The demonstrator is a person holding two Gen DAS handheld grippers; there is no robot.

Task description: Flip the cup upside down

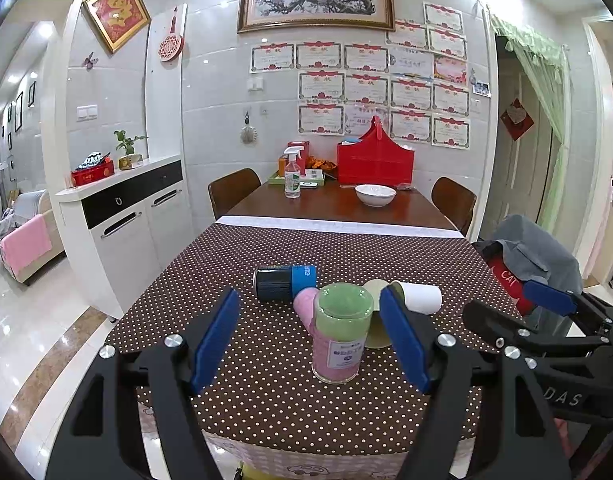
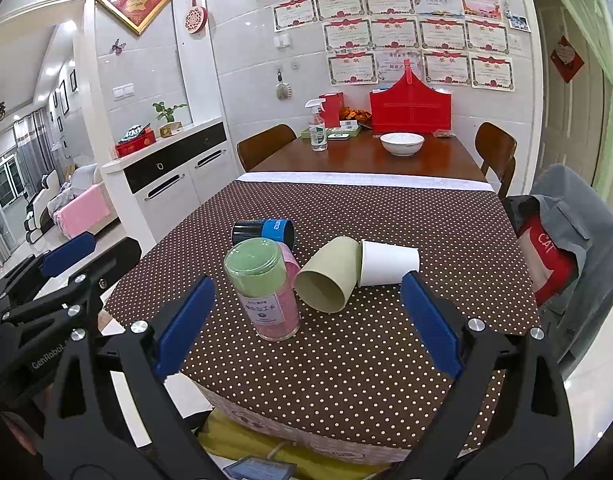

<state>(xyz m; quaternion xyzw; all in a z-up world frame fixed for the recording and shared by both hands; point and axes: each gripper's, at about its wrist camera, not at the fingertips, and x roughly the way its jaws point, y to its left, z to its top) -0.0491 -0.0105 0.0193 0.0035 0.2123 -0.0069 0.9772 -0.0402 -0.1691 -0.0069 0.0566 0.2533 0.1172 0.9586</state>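
Desk (image 2: 386, 340): covered by a brown cloth with white dots, spreading ahead of both hand-held grippers; the bare wooden part lies farther off.
Left hand-held gripper (image 1: 310, 338): released, blue pads spread wide, holding nothing; it hovers at the near desk edge with the upturned cup straight ahead between its fingers.
Right hand-held gripper (image 2: 308, 320): also released and empty, jaws wide apart, low over the near edge; the green cup lies just ahead of it.
Upturned cup (image 2: 266, 290): clear, pink-tinted with a green end on top, standing with its mouth apparently down, ahead and left of the right hand-held gripper.
Green cup (image 2: 326, 276): on its side, mouth facing the right hand-held gripper; my guess is this is the one to flip.
White paper cup (image 2: 388, 262): on its side, touching the green cup's far end.
Dark cup with blue band (image 2: 264, 231): on its side, behind the others.
Pink cup (image 1: 305, 305): mostly hidden behind the upturned cup.
Risks: lying cups may roll away from a closing pad; the cluster is tight, so a wide finger could knock the upturned cup or push the paper cup; squeezing hard would crush paper.
Writing: "GenRobot" on the left hand-held gripper body as seen from the right wrist; "CAT" on the red bag at right; the upturned cup's label holds Chinese text too small to read.
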